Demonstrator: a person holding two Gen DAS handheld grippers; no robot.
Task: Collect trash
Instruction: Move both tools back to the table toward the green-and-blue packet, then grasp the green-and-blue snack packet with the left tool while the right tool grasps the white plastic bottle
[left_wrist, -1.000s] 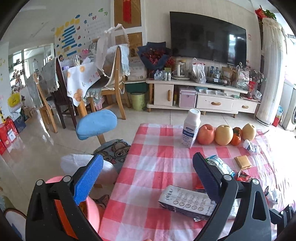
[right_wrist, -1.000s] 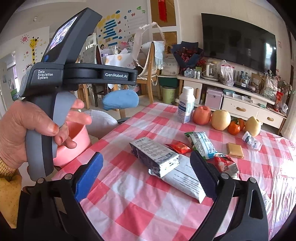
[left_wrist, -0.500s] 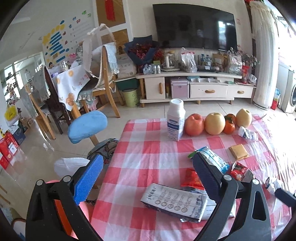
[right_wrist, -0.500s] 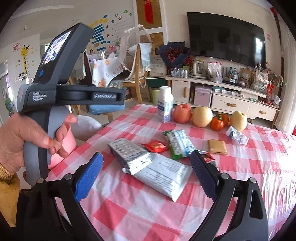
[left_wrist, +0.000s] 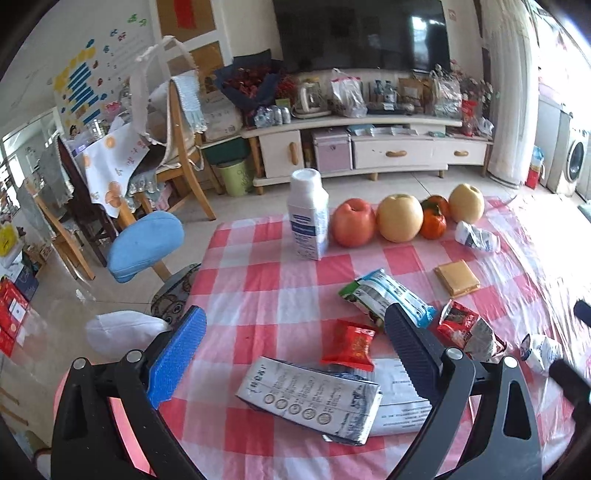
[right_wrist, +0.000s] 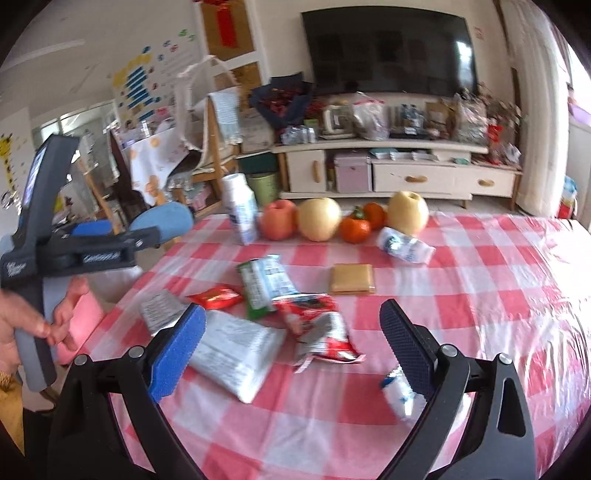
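Left gripper (left_wrist: 293, 349) and right gripper (right_wrist: 291, 341): jaws spread, empty, above crinkled foil wrappers (right_wrist: 317, 328) on the glossy checked tabletop (right_wrist: 461, 280).

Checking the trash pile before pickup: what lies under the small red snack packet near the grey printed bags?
The small red snack packet overlaps the white printed bag's edge, beside the grey printed bag; otherwise it lies on the checked tablecloth. Anything directly beneath is hidden.

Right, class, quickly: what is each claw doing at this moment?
Left claw: open, holding nothing, above the wrappers.
Right claw: open, holding nothing.
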